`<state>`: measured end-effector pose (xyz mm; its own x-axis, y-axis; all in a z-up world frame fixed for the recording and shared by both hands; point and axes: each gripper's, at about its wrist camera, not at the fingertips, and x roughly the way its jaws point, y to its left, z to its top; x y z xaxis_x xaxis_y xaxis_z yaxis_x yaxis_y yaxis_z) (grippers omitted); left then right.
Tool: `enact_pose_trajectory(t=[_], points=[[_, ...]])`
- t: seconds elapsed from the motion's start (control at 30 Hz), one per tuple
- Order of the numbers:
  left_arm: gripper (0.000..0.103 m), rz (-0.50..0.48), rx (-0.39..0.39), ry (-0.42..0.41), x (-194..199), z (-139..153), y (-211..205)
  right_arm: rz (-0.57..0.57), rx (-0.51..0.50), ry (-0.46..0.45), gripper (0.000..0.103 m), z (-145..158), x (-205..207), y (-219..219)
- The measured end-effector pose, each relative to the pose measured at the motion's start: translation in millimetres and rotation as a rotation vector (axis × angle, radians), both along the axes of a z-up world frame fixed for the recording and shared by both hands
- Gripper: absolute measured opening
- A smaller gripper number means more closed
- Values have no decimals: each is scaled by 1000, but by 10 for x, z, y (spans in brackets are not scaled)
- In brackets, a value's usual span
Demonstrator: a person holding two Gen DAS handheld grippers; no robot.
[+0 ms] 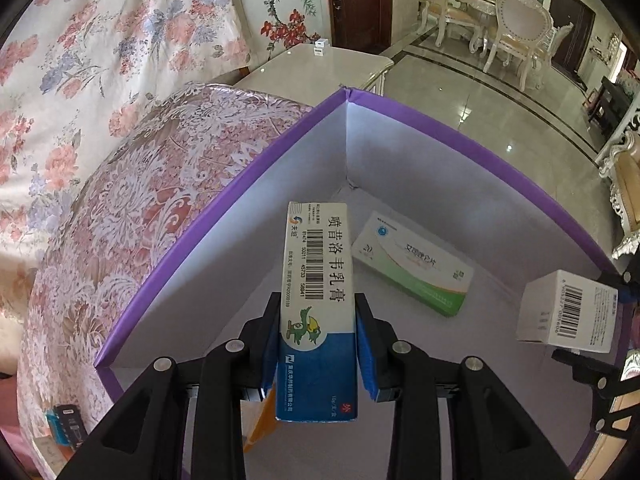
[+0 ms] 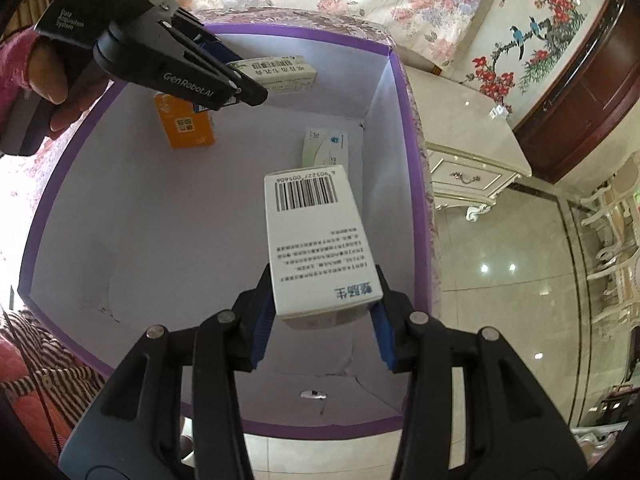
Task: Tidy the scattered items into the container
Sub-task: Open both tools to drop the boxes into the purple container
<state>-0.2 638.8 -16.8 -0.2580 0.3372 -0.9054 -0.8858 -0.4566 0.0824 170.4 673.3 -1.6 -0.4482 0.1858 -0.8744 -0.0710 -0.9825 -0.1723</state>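
Note:
A purple-rimmed box with a white inside is the container. My left gripper is shut on a long blue-and-white ointment carton and holds it above the box's inside; it also shows in the right wrist view with the carton. My right gripper is shut on a white barcode box, held over the container; that box shows at the right in the left wrist view. A green-and-white carton and an orange box lie on the container floor.
The container sits on a floral bedspread. A cream bedside cabinet stands beyond it, with glossy tiled floor and dining chairs farther off. A small dark object lies on the bed at lower left.

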Motion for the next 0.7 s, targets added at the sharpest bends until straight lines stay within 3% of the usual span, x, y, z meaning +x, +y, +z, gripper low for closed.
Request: enact_pose_trajectory(t=[0.13,0.17,0.7], points=[[62,14,28,-1,-31,40,-8,-16,0,15,50,39,22,44],[64,15,34,5,-28,54,-14,-18,-6,21,51,54,30,51],[65,26,112,11,87,337,-348,-5,16,52,57,264,11,-186]])
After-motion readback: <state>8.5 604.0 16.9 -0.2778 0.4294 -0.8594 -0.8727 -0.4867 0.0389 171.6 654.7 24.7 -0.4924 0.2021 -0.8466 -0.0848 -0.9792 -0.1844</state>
